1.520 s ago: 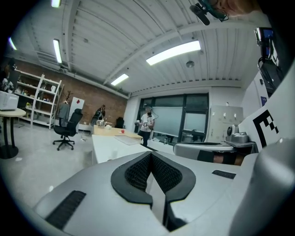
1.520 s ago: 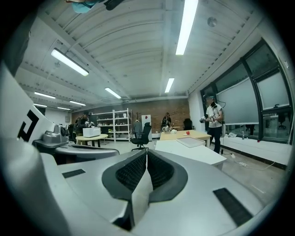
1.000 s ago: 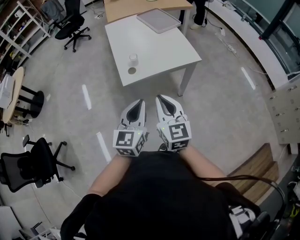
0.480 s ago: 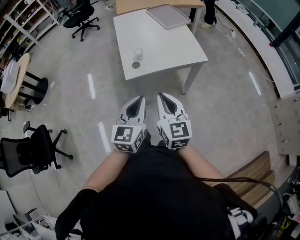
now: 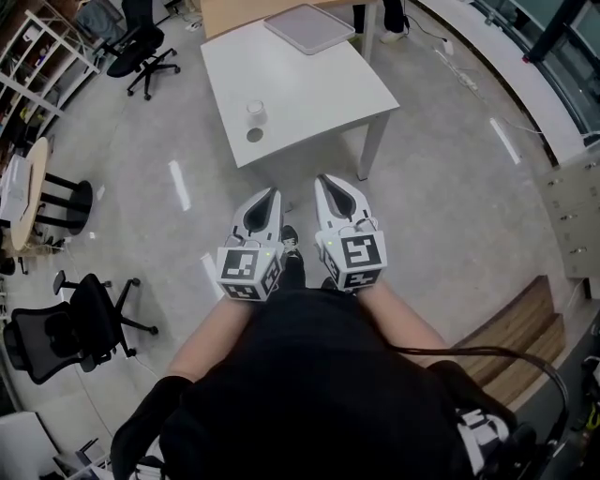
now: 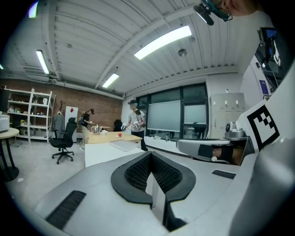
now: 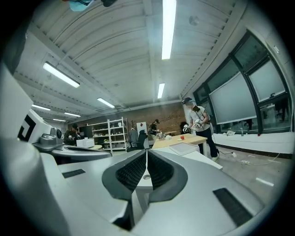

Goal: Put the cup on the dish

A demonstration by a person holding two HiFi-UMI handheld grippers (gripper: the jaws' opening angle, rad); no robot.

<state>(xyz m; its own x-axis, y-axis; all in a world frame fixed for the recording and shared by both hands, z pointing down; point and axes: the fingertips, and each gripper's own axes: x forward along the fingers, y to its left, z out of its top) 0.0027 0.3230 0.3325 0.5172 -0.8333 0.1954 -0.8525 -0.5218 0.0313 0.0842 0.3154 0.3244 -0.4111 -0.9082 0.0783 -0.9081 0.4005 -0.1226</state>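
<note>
1. Nearest the camera in the head view, the person's black top and bare forearms were seen from above, with a marker cube at the end of each forearm.
2. The left hand-held gripper [image 5: 270, 194] and the right hand-held gripper [image 5: 325, 180] were held side by side over the grey floor [image 5: 450, 187], both pointed toward the bench [image 5: 309, 84].
3. In the left gripper view, the jaws of the left hand-held gripper [image 6: 150, 155] were seen closed together, with nothing held between them.
4. In the right gripper view, the jaws of the right hand-held gripper [image 7: 146, 152] were likewise pressed together and empty.
5. Beyond the grippers, the white bench was seen well apart from both of them.
6. Near the bench's front left corner, a small round dish [image 5: 254, 135] lay flat.
7. The cup [image 5: 254, 111] stood upright just behind the dish, on the bench surface and not on the dish.
8. At the bench's far edge, a flat grey tray [image 5: 309, 26] was laid.
9. Black office chairs [image 5: 141, 47] were placed to the far left.
</note>
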